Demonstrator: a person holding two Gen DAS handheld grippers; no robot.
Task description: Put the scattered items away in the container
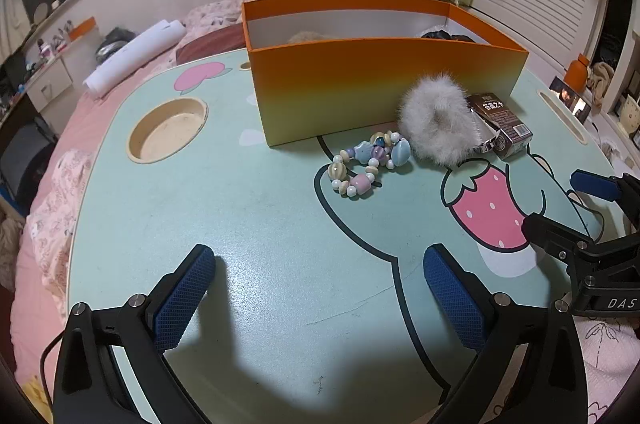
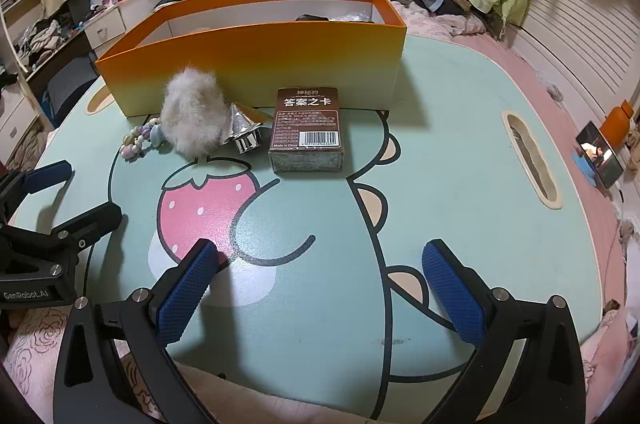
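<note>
Both grippers hover with blue fingers spread wide over the mint table point(image 1: 260, 224), the left gripper point(image 1: 318, 294) low in its frame and the right gripper point(image 2: 320, 290) low in its own, neither holding anything. Only the right wrist view shows the brown card box point(image 2: 307, 129) in full, at centre frame beside a crumpled foil wrapper point(image 2: 244, 131), while the left view half hides it behind the fluffy scrunchie point(image 1: 438, 119) and alone shows the round cup recess point(image 1: 168, 129) at left. Just in front of the orange box point(image 1: 380, 79) lie scrunchie and bead bracelet point(image 1: 370, 159), touching, and inside it only dark and tan shapes peek over the rim.
</note>
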